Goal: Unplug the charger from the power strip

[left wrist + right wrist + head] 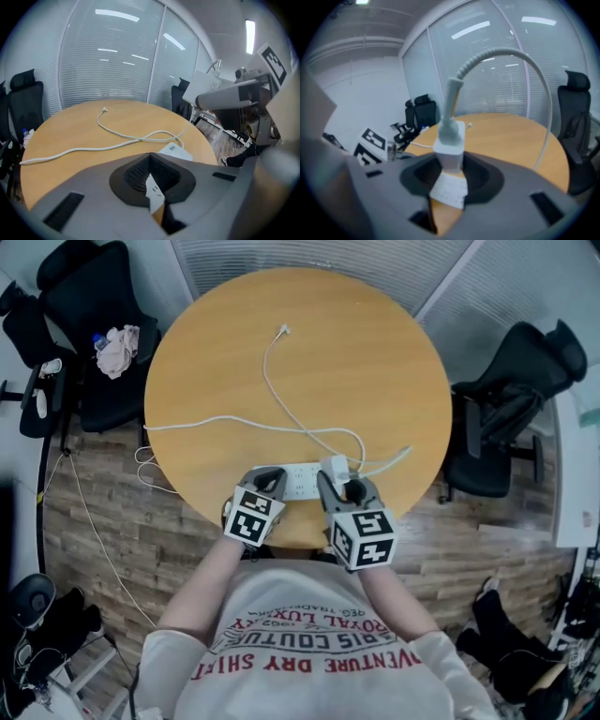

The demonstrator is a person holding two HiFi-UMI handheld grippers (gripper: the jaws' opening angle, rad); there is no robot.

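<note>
At the table (300, 352) edge's 6 o'clock, left gripper (268, 478) pinches the power strip (302, 480) as brace; right gripper (341, 486) clamps the charger (334, 465), apparently to pull.

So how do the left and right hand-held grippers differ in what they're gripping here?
The left hand-held gripper is shut on the white power strip; the right hand-held gripper is shut on the charger. The left's load lies flat on the table; the right's stands upright. Both are closed, side by side.
</note>
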